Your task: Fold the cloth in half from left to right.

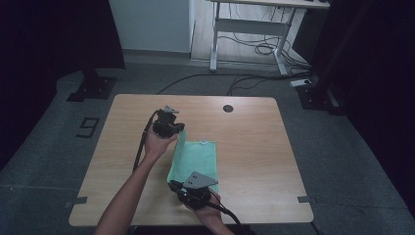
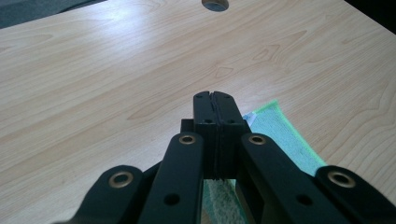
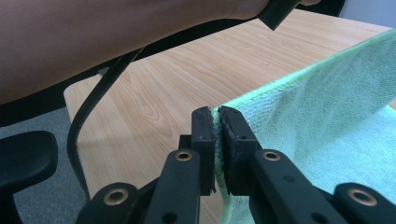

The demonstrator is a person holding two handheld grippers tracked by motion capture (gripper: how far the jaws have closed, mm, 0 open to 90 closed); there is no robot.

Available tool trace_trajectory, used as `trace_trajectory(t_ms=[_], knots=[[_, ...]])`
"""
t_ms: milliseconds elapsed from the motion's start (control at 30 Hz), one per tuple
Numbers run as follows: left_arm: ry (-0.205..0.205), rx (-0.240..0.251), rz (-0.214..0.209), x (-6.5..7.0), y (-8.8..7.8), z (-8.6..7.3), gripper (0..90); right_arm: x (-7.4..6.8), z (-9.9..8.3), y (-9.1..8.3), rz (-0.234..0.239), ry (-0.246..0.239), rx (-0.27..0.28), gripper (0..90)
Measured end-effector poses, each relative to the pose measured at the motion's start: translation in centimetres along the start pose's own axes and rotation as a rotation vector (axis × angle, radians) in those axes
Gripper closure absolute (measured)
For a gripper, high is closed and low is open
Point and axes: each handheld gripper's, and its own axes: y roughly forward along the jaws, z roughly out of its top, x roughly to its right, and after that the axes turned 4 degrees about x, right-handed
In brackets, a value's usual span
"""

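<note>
Green cloth (image 1: 198, 159) edge pinched in both closed claws, left (image 1: 179, 130) and right (image 1: 177, 186).

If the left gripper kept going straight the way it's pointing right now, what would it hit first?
Probably nothing but bare table. The left gripper, shut on an edge of the green cloth, points across open wood towards the round cable hole at the far edge; depth is hard to judge.

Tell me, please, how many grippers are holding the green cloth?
2: the left gripper pinches the cloth at its far left corner, the right gripper at its near left corner.
</note>
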Motion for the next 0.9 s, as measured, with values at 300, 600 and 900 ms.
trace_trajectory(t_ms=[300,600,900], knots=[[0.016,-0.011,-0.003,0.9,1.0,0.4,89.7,0.8,-0.6,-0.9,-0.018,0.012,-0.003,83.9],[0.016,-0.010,-0.001,1.4,1.8,0.6,89.7,1.5,-1.0,-1.5,-0.034,0.023,-0.002,83.8],[0.023,-0.022,-0.003,1.8,2.9,0.8,89.7,2.1,-1.7,-1.8,-0.047,0.038,-0.012,83.7]])
